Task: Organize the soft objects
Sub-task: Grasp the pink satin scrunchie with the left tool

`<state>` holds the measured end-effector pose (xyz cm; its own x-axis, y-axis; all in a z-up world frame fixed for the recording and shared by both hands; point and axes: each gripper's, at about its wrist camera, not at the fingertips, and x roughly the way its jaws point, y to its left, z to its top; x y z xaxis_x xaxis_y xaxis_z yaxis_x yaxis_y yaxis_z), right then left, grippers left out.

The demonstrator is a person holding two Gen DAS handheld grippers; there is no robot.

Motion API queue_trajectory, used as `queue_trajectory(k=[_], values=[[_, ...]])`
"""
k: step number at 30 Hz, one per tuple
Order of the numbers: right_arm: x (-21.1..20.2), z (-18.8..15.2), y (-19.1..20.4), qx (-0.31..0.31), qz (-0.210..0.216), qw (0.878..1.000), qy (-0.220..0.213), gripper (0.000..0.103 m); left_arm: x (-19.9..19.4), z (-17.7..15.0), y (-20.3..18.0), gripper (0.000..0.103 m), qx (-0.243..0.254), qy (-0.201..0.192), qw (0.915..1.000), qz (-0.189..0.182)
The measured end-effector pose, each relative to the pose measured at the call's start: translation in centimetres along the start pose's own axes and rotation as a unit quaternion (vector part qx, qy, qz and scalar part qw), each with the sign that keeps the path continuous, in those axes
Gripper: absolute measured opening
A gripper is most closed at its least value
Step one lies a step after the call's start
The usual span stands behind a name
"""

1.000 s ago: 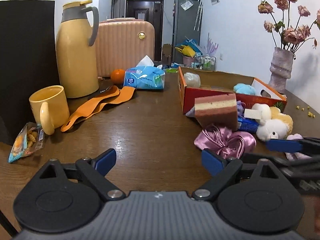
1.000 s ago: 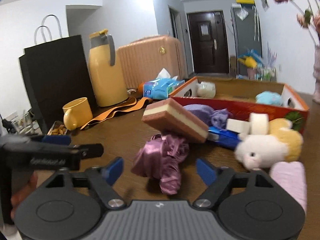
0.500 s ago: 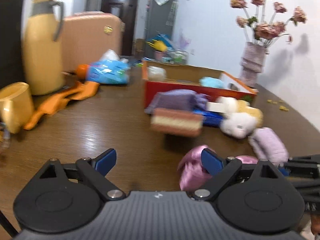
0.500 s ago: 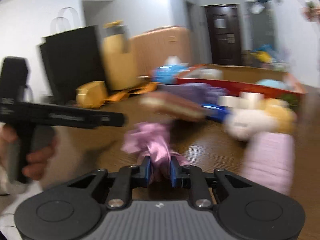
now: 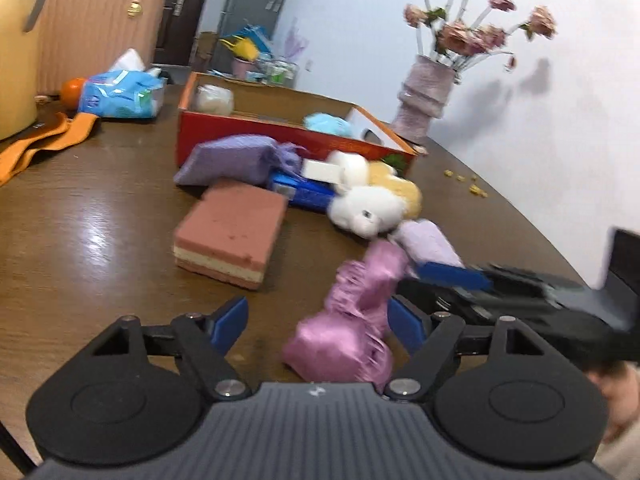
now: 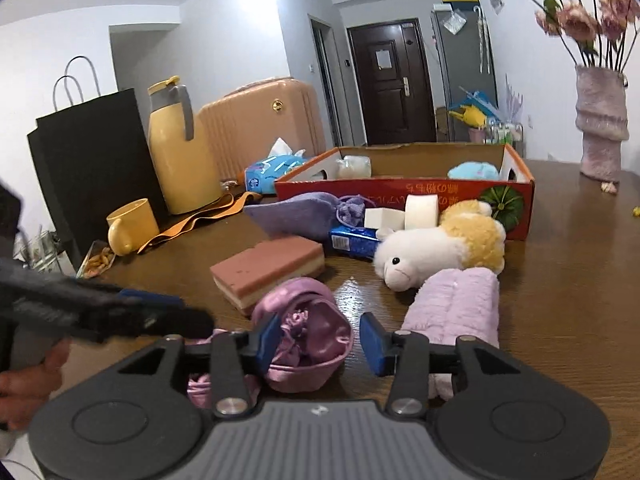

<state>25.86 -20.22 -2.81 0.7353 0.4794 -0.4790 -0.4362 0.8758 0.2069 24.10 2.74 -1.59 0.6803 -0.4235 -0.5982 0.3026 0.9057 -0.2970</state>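
Left wrist view: most soft stuff not yet boxed; only a blue plush (image 5: 326, 123) and a white ball (image 5: 214, 98) sit in the red box (image 5: 280, 136), while the left gripper (image 5: 316, 320), jaws apart and just narrowing, has the pink satin scrunchie (image 5: 344, 332) between them at 6 o'clock, grip unclear. Right wrist view: right gripper (image 6: 318, 342) has just been opening, its left pad touching the scrunchie (image 6: 308, 332), no clamp; sponge (image 6: 272, 266), lamb plush (image 6: 436, 248) and lilac towel (image 6: 452, 304) crowd the counter (image 6: 568, 280) at 12 o'clock, before the box.

The left gripper (image 5: 316, 322) and right gripper (image 6: 316, 340) look alike: black linkage arms with silver screws, blue pads, a ribbed grey body. Round black discs flank each body.
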Motion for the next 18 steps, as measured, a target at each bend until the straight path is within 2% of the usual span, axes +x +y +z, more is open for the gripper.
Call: queue_trajectory(k=[2,5,7,9,10,11,13,15,18], values=[[0.9,0.1,-0.3,-0.003,-0.006,1.000,0.001,0.043,0.5,-0.8,-0.8,0.081,0.011,0.019,0.9997,0.007],[1.9,0.5,-0.6,-0.016,-0.019,1.000,0.005,0.043,1.2,-1.4,-0.8,0.078,0.002,0.026,0.9994,0.024],[2.2,0.7,-0.9,-0.011,-0.009,1.000,0.009,0.043,1.3,-1.5,-0.1,0.062,-0.012,0.021,0.9993,0.027],[2.7,0.9,-0.8,-0.012,0.004,1.000,0.012,0.042,1.0,-1.4,0.5,0.051,-0.024,0.007,0.9995,0.021],[3.0,0.9,-0.6,-0.013,0.010,1.000,0.014,0.040,0.8,-1.4,0.7,0.042,-0.024,0.001,0.9996,0.017],[3.2,0.8,-0.3,-0.013,0.015,1.000,0.015,0.030,0.6,-1.4,0.8,0.040,-0.022,-0.006,0.9996,0.015],[3.4,0.7,-0.1,-0.003,0.026,1.000,0.011,0.022,0.5,-1.4,1.0,0.029,-0.022,-0.014,0.9995,0.017],[3.6,0.6,0.0,0.006,0.027,1.000,0.012,0.011,0.3,-1.5,1.1,0.026,-0.020,-0.022,0.9993,0.021],[3.5,0.5,0.3,0.008,0.023,1.000,0.015,0.008,-0.1,-1.5,0.9,0.025,-0.011,-0.033,0.9991,0.024]])
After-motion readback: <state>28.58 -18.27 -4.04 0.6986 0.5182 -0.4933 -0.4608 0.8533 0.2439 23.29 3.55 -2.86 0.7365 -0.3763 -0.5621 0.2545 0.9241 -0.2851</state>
